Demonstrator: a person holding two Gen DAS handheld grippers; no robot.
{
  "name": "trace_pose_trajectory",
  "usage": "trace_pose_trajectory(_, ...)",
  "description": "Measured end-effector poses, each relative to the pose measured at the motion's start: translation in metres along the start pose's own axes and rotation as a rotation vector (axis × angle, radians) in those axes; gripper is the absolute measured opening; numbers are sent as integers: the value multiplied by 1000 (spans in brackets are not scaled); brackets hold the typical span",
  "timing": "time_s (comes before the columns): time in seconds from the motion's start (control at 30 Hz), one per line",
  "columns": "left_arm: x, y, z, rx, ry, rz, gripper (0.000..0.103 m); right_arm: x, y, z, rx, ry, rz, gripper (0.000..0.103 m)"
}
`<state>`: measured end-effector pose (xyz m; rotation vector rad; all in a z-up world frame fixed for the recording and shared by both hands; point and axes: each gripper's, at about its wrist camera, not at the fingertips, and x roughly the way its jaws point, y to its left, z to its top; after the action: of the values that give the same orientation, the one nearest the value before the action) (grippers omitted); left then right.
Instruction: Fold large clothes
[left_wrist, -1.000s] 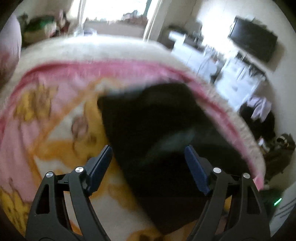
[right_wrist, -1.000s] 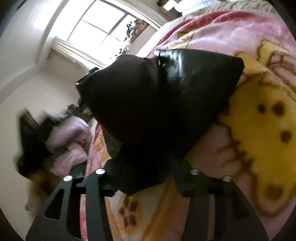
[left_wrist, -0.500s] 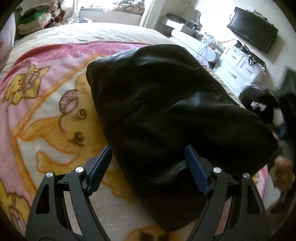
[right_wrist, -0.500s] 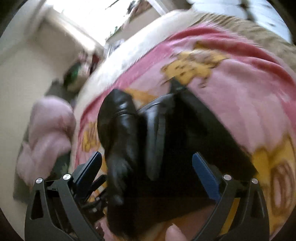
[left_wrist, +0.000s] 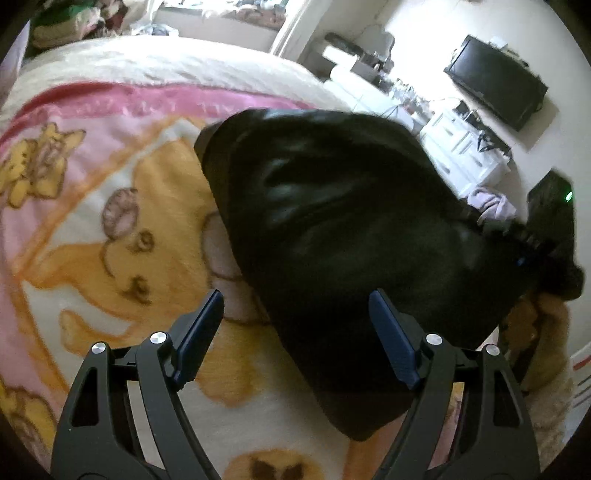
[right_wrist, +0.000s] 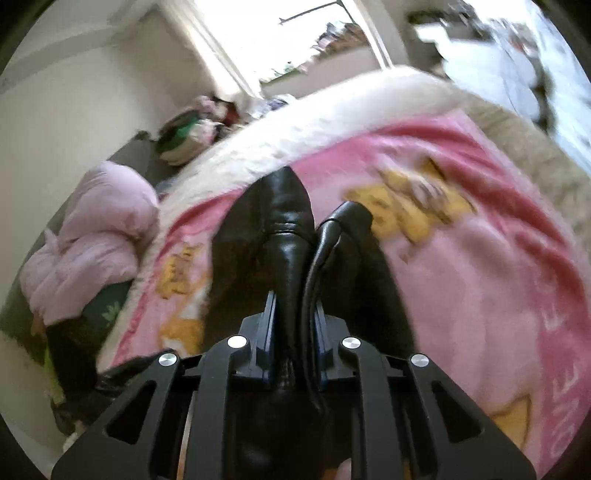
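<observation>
A black leather-like garment (left_wrist: 351, 236) lies bunched on a pink and yellow cartoon blanket (left_wrist: 110, 229) on the bed. My left gripper (left_wrist: 294, 297) hovers open just above the garment's near left edge, with nothing between its blue pads. In the right wrist view my right gripper (right_wrist: 295, 306) has its jaws closing, and its pads press on a raised fold of the garment (right_wrist: 291, 229). The fold stretches away from the jaws towards the far side of the blanket (right_wrist: 480, 266). At the garment's right end in the left wrist view the picture is dark and blurred.
A cream bedspread (left_wrist: 166, 62) rims the blanket. Beyond the bed's right edge stand white drawers (left_wrist: 465, 155) under a wall television (left_wrist: 495, 81). A pale pink quilt (right_wrist: 92, 240) and a pile of clothes (right_wrist: 184, 136) lie at the far left by a bright window (right_wrist: 295, 37).
My right gripper, wide open over the garment half a second ago, has shut on a fold and risen. The garment's right end has bunched up. My left gripper stays open in place.
</observation>
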<state>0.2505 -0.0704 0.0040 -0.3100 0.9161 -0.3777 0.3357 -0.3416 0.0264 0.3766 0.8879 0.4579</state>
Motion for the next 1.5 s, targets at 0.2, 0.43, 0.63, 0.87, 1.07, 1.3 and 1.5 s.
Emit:
trace_pose_trajectory(0.2,42,-1,-9,-94,80,-51,90,20,-45,-30,56,-49,-107,40)
trace_pose_trajectory(0.43,49,-5,-11,-119,89,-86,94,-33,-58,-22,207,-83,117,86)
trace_pose_trajectory(0.63,55,-17,-14,-116,114,-116,94,-15,-62,-33,200,104,200,95)
trace_pose_trajectory(0.87,70,-24,-15,-103,135,-117,93,23,-82,-51,249,227,186,72)
trace_pose_trajectory(1.07,66,-9,-6,-108,137,-101,88,22,-60,-72,293,231,209,62)
trace_pose_trajectory(1.3,50,6,-2,-68,109,-24,88,19,-24,-85,233,215,112,74)
trace_pose_trajectory(1.5,49,-13,-5,30,104,41,88,-43,-7,-54,148,44,-69,84)
